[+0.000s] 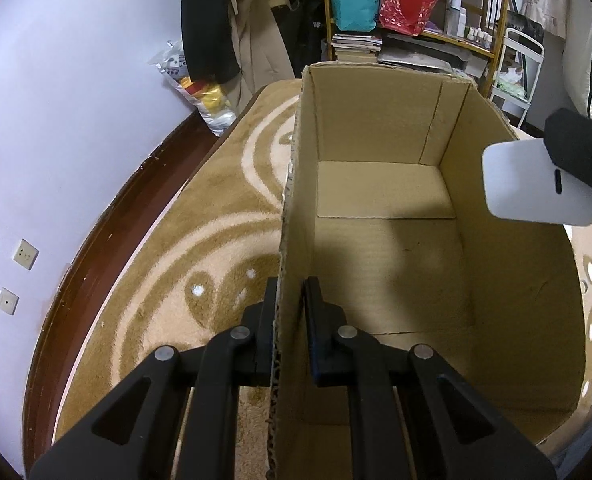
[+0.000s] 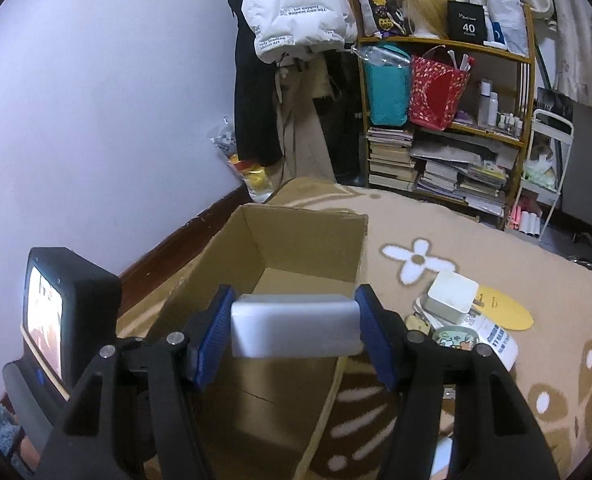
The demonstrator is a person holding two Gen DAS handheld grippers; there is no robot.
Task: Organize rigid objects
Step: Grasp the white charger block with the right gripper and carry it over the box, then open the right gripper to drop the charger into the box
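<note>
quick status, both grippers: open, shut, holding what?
Left gripper: shut on the cardboard box side wall, one finger each side.
Right gripper: shut on a white rectangular block, held over the box.

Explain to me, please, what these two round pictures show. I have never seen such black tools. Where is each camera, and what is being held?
There is no robot here. A person holds one pair of black tongs in each hand, and a fisheye camera on each pair looks forward along its fingers.

The left camera shows the left tongs pinching one wall of an open brown cardboard box, which stands on a beige patterned rug.

The right camera shows the right tongs, with blue pads, shut on a white rounded rectangular block held above the box. On the rug to the right lies a small pile: a white square tub, a yellow card and other small items.
</note>
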